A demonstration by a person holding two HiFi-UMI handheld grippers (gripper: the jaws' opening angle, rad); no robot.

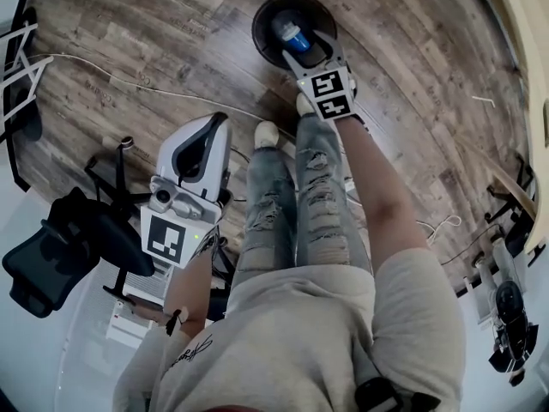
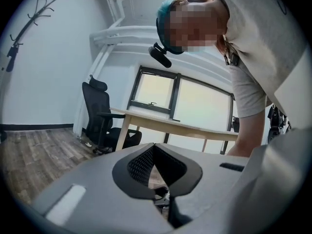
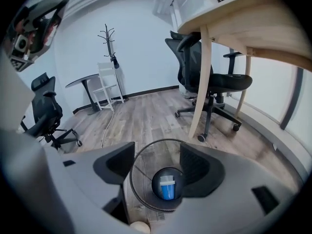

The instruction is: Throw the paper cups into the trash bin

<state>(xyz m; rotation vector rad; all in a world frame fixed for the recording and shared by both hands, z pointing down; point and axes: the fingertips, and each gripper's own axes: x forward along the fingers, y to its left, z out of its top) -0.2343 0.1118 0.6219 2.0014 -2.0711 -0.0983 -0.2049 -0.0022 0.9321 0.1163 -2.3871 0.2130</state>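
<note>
A black mesh trash bin stands on the wood floor in front of the person's feet. A blue paper cup lies at its bottom. My right gripper hangs over the bin's near rim, open and holding nothing. In the right gripper view the bin shows between the spread jaws of that gripper, with the cup deep inside. My left gripper is held up beside the person's left leg. In the left gripper view it is shut on nothing.
A black office chair stands at the left, and a white cable runs across the floor. A wooden desk leg and a second chair stand right of the bin. A shoe is close behind it.
</note>
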